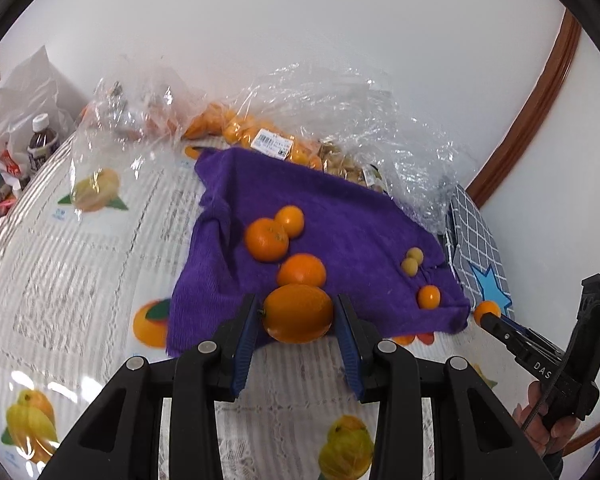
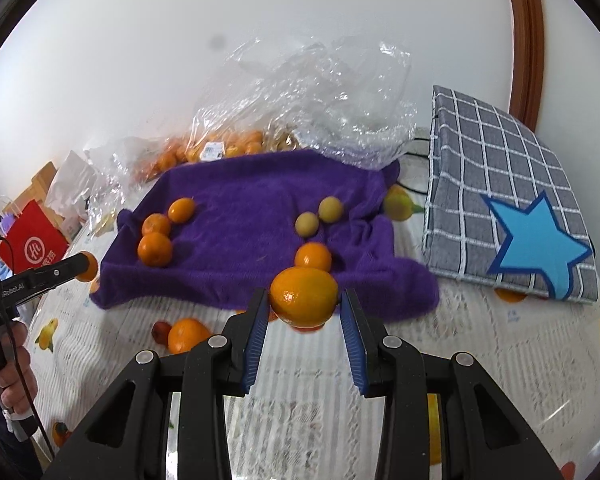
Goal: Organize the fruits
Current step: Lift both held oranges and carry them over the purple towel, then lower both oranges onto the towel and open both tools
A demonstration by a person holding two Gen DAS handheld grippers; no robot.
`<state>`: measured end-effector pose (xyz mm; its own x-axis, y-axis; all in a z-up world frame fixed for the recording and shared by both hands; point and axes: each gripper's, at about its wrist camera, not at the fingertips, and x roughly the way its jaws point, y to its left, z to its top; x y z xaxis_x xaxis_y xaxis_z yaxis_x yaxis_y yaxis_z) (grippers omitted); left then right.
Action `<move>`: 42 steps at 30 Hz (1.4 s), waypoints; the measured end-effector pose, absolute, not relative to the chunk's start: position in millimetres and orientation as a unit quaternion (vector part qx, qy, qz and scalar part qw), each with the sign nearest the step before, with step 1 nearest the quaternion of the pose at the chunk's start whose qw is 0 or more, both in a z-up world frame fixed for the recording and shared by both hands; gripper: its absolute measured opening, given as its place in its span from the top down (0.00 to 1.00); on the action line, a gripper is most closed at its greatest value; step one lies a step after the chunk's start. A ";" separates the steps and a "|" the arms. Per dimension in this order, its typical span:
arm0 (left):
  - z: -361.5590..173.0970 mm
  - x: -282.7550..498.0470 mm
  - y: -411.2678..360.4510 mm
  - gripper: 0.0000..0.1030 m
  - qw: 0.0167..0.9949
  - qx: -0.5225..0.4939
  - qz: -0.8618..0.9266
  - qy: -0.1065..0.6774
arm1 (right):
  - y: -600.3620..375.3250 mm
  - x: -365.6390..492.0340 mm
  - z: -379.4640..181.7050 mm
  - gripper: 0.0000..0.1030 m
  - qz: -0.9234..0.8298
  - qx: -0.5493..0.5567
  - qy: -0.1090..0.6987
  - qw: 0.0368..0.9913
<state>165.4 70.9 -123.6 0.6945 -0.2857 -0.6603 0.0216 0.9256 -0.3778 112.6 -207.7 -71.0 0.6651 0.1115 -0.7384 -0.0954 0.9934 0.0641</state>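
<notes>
Both grippers hold fruit at the near edge of the purple towel [image 1: 312,216].
Left gripper [image 1: 298,314]: jaws clamp a large orange [image 1: 298,312]. Right gripper [image 2: 304,304]: jaws clamp a smaller orange [image 2: 304,298]. Other fruit lies loose on the towel, table underneath.

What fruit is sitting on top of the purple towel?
On the purple towel: three oranges at left, two small yellow-green fruits and one orange nearer. What lies under the towel is hidden.

Your left gripper [image 1: 298,314] clamped on an orange [image 1: 298,313], your right gripper [image 2: 304,302] clamped on another orange [image 2: 304,297], both level, fingers pointing forward.
</notes>
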 end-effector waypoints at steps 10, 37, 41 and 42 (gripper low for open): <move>-113.6 204.5 62.3 0.65 0.905 -0.161 -0.077 0.387 | -216.6 152.0 -65.9 0.65 0.057 0.002 0.394 0.917; -145.1 296.8 14.3 0.65 0.886 -0.087 -0.074 0.449 | -216.9 223.7 -113.9 0.65 0.059 -0.026 0.430 0.901; -149.0 300.3 6.9 0.65 0.884 -0.072 -0.076 0.456 | -219.1 225.3 -119.3 0.65 0.057 -0.021 0.438 0.897; -149.9 300.5 5.4 0.65 0.884 -0.068 -0.075 0.457 | -219.4 225.5 -120.5 0.65 0.057 -0.019 0.440 0.896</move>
<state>300.5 5.4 -149.9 0.5710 -0.1953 -0.7974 0.0715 0.9794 -0.1887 225.5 -219.4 -120.5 0.6066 0.0858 -0.7904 -0.1191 0.9927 0.0163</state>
